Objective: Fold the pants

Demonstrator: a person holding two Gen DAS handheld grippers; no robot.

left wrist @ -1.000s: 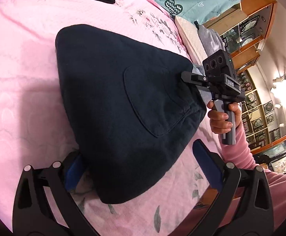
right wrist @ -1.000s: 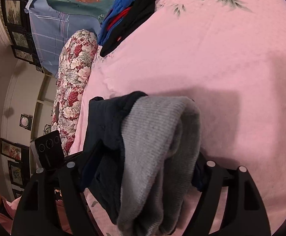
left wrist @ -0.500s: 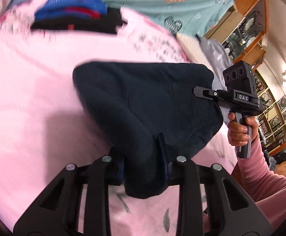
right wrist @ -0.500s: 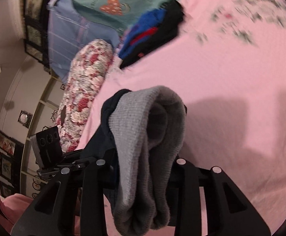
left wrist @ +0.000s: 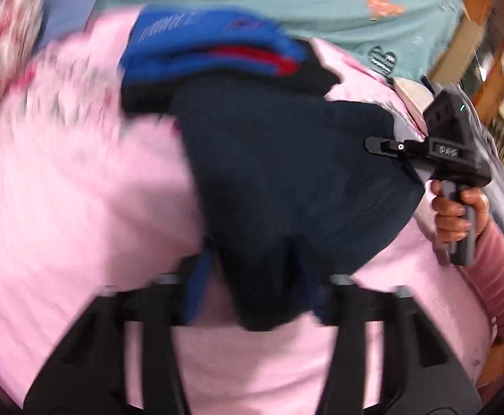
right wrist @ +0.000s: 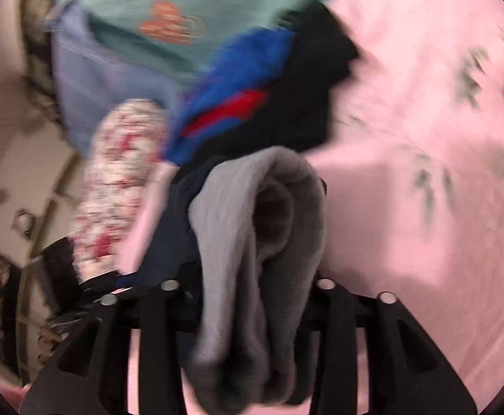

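Holding the folded navy pants (left wrist: 286,186) between both tools, you had the left gripper (left wrist: 262,297) and right gripper (right wrist: 252,297) each clamped on an end, long axis apparently running between them above the pink bedspread (left wrist: 79,207); stacked clothes (left wrist: 217,55) lay just beyond, near the bed's far edge.

The right gripper (right wrist: 252,297) clamps a folded bundle of dark navy pants (right wrist: 179,214) — grey ribbed waistband (right wrist: 238,228) outward — above a pink floral bedspread (right wrist: 425,190), near stacked blue-and-black clothes (right wrist: 272,93).

Home bedroom, pink floral bedspread (left wrist: 79,207) (bed), floral pillow (right wrist: 120,180), folded clothes (left wrist: 217,55)
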